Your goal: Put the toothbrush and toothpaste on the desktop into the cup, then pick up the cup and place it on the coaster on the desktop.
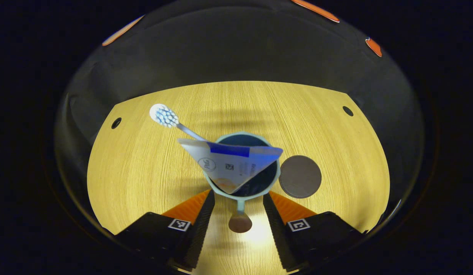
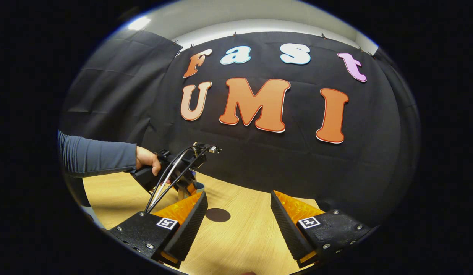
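So in the left gripper view, the left gripper (image 1: 238, 214) sits low over the wooden desk (image 1: 144, 172), jaws spread wide, with the cup's handle (image 1: 240, 219) between the two fingers. Neither finger looks like it's touching the handle, there's bare desk showing on both sides of it. The cup (image 1: 222, 191) is pale blue with a dark inside and stands upright on the desk just ahead of the fingertips. The toothpaste (image 1: 230, 164) is already in the cup, a white tube with a blue band, crimped flat end sticking up and fanning out over the rim. The toothbrush (image 1: 171, 120) is in there too, leaning out to the upper left with its bristle head well clear of the rim. The coaster (image 1: 300, 176) is a dark round disc lying flat on the desk just beside the cup on the right, very close, can't tell if they actually touch

Over in the right gripper view, the right gripper (image 2: 238, 221) hangs above the desk with jaws spread and nothing between them. Farther off you can see the coaster as a small dark oval on the wood, and past it a hand (image 2: 146, 158) in a grey-blue sleeve (image 2: 95, 156) gripping the other tool, cables looping off it. A bit of the cup's pale rim peeks out right behind that tool, the rest is hidden
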`<state>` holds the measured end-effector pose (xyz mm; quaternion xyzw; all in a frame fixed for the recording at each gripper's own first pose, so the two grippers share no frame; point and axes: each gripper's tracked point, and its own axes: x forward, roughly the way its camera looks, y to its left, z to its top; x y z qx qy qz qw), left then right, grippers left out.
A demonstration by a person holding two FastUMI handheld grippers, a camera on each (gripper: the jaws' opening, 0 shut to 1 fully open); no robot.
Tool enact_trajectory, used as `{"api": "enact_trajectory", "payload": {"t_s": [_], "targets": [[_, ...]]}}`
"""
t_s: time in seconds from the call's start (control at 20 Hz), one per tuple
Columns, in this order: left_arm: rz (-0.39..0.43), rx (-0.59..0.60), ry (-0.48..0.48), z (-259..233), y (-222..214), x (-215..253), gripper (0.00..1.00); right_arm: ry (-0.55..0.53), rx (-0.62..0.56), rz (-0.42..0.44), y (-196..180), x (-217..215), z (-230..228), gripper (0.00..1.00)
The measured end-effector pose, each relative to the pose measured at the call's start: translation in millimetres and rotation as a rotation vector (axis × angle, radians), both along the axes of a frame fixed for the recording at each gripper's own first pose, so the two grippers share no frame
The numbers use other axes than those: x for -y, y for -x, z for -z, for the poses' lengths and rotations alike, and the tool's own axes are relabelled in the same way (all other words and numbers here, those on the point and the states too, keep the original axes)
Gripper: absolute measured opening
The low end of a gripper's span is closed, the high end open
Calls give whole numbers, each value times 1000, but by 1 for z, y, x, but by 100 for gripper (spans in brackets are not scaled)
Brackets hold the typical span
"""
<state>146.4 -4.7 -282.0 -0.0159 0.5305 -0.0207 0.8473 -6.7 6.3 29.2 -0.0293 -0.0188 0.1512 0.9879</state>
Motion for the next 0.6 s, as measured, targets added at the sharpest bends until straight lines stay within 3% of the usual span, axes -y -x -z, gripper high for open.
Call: {"api": "enact_trajectory", "payload": {"t_s": [0.2,0.3,0.6], "targets": [[-3,-20,-29,2,6,0,65,1,-20,7,5,9,11,99],[-22,-19,-33,-7,13,3,25,5,-26,16,9,14,15,99],[-33,-17,-32,-11,11,3,19,-31,-29,43,12,30,17,99]]}}
